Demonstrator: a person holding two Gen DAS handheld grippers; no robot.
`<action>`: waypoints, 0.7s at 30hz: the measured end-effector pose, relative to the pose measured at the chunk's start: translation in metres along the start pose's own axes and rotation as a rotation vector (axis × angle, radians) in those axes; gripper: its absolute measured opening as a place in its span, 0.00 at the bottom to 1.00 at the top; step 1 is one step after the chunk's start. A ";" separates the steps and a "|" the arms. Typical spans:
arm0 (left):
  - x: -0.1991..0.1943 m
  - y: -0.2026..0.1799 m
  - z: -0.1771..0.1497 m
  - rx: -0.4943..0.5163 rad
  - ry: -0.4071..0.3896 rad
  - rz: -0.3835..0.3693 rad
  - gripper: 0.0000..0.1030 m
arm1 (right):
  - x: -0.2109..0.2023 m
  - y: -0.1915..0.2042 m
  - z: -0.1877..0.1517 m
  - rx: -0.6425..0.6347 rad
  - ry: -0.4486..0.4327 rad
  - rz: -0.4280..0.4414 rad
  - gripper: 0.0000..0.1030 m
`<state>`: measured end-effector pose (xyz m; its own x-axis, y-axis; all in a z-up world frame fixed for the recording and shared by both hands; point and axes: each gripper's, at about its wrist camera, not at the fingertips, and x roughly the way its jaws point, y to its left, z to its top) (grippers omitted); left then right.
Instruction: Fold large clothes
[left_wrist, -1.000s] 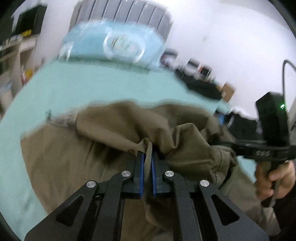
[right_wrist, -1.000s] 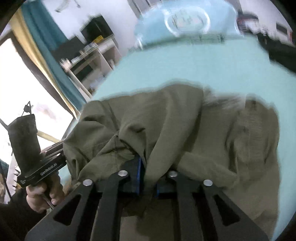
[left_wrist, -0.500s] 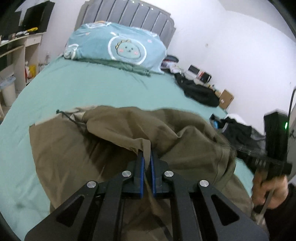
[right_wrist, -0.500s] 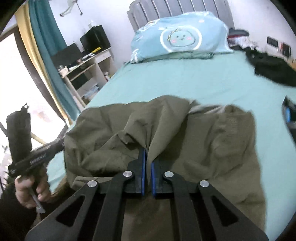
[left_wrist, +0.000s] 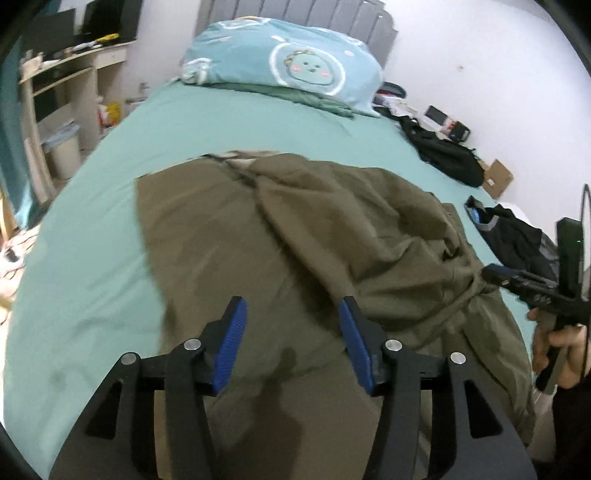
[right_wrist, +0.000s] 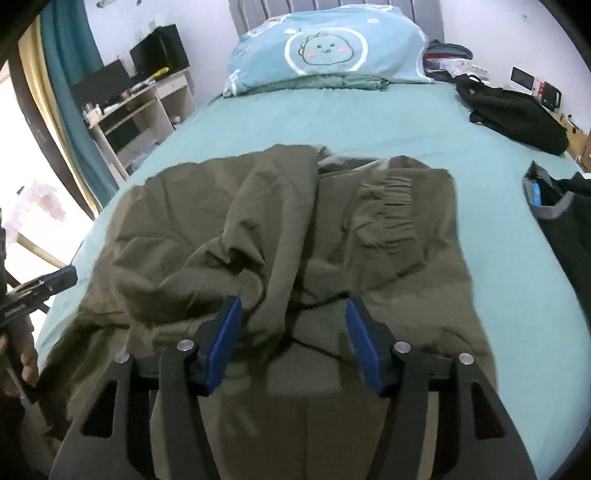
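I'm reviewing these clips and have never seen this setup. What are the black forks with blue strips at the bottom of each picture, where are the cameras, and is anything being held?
There is no robot here. A person holds a hand-operated two-finger gripper in each hand, and a fisheye camera on each one looks forward along its fingers. The black forks are those fingers; the blue strips are their gripping pads.

One picture is from the left gripper, the other from the right gripper. Each view also catches the other tool and the hand holding it at its edge.

On the teal bed sheet lies an olive green garment, rumpled and partly folded over itself. Near the headboard is a blue cartoon pillow; dark clothes lie on the side.

Both grippers are open above the garment, so nothing is held.
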<state>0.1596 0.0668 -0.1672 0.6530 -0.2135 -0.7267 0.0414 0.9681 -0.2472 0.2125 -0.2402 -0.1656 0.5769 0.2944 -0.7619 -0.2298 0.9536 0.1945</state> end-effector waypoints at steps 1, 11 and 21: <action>-0.007 0.006 -0.005 -0.016 -0.001 0.011 0.54 | -0.005 -0.001 0.000 -0.003 -0.003 -0.015 0.57; -0.076 0.026 -0.071 -0.121 -0.010 0.124 0.55 | -0.076 -0.062 -0.061 0.106 0.033 -0.139 0.57; -0.100 0.059 -0.139 -0.242 0.075 0.221 0.56 | -0.109 -0.108 -0.122 0.269 0.137 -0.225 0.57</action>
<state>-0.0080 0.1270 -0.1978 0.5687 -0.0199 -0.8223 -0.2816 0.9346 -0.2174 0.0785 -0.3827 -0.1790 0.4749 0.0814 -0.8763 0.1153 0.9814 0.1537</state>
